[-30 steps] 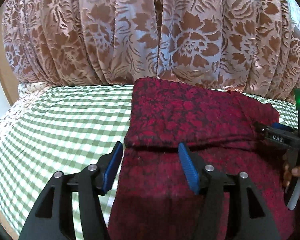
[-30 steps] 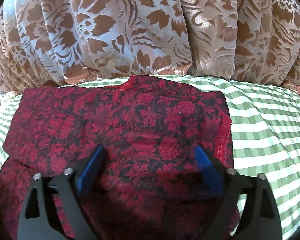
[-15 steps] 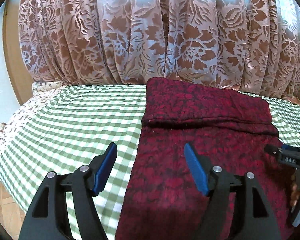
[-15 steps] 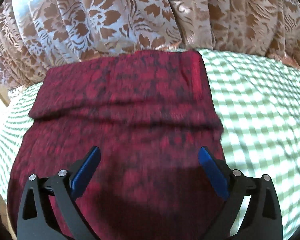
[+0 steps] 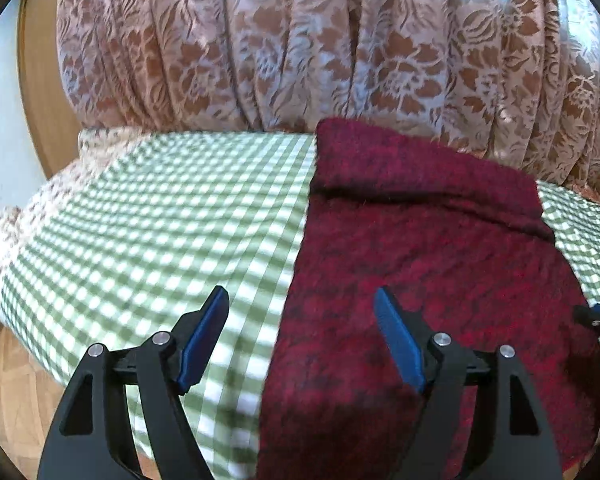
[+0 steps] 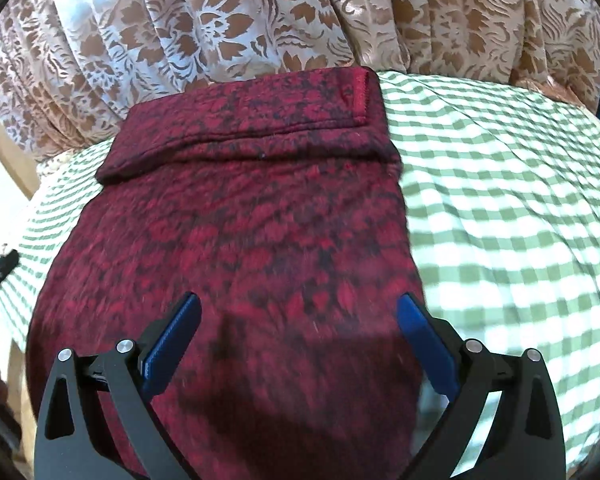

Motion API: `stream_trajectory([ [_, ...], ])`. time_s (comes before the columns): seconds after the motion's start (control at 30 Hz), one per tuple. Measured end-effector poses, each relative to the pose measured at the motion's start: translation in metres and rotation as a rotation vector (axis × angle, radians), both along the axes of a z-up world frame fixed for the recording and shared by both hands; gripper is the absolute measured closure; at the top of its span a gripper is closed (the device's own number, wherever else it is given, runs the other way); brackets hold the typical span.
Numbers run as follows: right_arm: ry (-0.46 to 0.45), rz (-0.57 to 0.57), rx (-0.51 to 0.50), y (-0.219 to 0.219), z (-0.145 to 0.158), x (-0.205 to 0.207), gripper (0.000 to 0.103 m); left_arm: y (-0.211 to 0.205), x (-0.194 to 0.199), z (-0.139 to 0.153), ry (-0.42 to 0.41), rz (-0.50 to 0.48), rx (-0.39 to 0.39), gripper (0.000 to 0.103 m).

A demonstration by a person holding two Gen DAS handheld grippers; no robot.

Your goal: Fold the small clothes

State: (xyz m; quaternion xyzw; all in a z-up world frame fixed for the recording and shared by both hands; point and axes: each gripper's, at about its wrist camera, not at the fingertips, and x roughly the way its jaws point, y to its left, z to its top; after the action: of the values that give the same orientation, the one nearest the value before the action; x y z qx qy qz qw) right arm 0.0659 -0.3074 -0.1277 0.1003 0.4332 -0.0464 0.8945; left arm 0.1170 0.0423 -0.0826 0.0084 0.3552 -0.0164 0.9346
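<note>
Through left wrist camera: left gripper [image 5: 302, 336] spread wide, holding nothing, straddling left edge of red cloth [image 5: 420, 248] on checked bedsheet [image 5: 160, 220]. Far end folded toward near side. Next grip best at near corner, low and square, so fold stays even. Through right wrist camera: right gripper [image 6: 298, 334] spread, empty, above cloth [image 6: 260, 220]; match height with other side. Floral curtain [image 6: 260, 16] behind; wood floor at left.

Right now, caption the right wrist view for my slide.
Open right gripper over a red garment, far end folded, on a checked cloth.
</note>
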Motion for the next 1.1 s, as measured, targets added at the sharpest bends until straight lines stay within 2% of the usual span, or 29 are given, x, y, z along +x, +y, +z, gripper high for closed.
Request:
stream_trajectory([
  [0.1, 0.009, -0.017, 0.028, -0.011, -0.001, -0.018, 0.005, 0.008, -0.005, -0.010, 0.030, 0.012, -0.004, 0.028],
  [0.23, 0.030, -0.032, 0.122, -0.025, -0.008, -0.041, 0.006, 0.017, -0.012, -0.020, 0.059, 0.016, -0.001, 0.028],
  [0.4, 0.050, 0.000, 0.219, -0.026, -0.015, -0.064, 0.006, 0.025, -0.021, -0.028, 0.081, 0.022, 0.018, 0.028],
  [0.5, 0.081, 0.053, 0.269, -0.017, -0.020, -0.076, 0.013, 0.029, -0.026, -0.033, 0.101, 0.026, 0.016, 0.028],
  [0.6, 0.089, 0.100, 0.264, -0.007, -0.020, -0.085, 0.017, 0.032, -0.030, -0.036, 0.116, 0.022, 0.019, 0.028],
  [0.77, 0.121, 0.128, 0.253, -0.002, -0.023, -0.091, 0.032, 0.032, -0.042, -0.039, 0.150, -0.018, 0.020, 0.029],
  [0.8, 0.125, 0.130, 0.250, -0.003, -0.023, -0.092, 0.038, 0.032, -0.046, -0.041, 0.170, -0.043, 0.016, 0.031],
  [0.83, 0.129, 0.133, 0.252, -0.003, -0.024, -0.091, 0.043, 0.032, -0.049, -0.043, 0.186, -0.064, 0.007, 0.040],
  [0.9, 0.142, 0.146, 0.252, -0.003, -0.025, -0.092, 0.049, 0.032, -0.058, -0.049, 0.233, -0.118, -0.023, 0.043],
  [0.97, 0.147, 0.164, 0.249, -0.004, -0.025, -0.091, 0.049, 0.030, -0.065, -0.056, 0.259, -0.163, -0.034, 0.047],
  [1.0, 0.148, 0.172, 0.248, -0.003, -0.026, -0.091, 0.049, 0.029, -0.067, -0.059, 0.268, -0.179, -0.046, 0.053],
  [1.03, 0.151, 0.172, 0.247, -0.005, -0.027, -0.091, 0.054, 0.028, -0.066, -0.062, 0.281, -0.195, -0.070, 0.071],
  [1.07, 0.152, 0.170, 0.244, -0.005, -0.027, -0.090, 0.058, 0.028, -0.064, -0.062, 0.294, -0.217, -0.109, 0.081],
  [1.1, 0.155, 0.174, 0.243, -0.005, -0.027, -0.090, 0.069, 0.027, -0.065, -0.061, 0.289, -0.227, -0.114, 0.083],
])
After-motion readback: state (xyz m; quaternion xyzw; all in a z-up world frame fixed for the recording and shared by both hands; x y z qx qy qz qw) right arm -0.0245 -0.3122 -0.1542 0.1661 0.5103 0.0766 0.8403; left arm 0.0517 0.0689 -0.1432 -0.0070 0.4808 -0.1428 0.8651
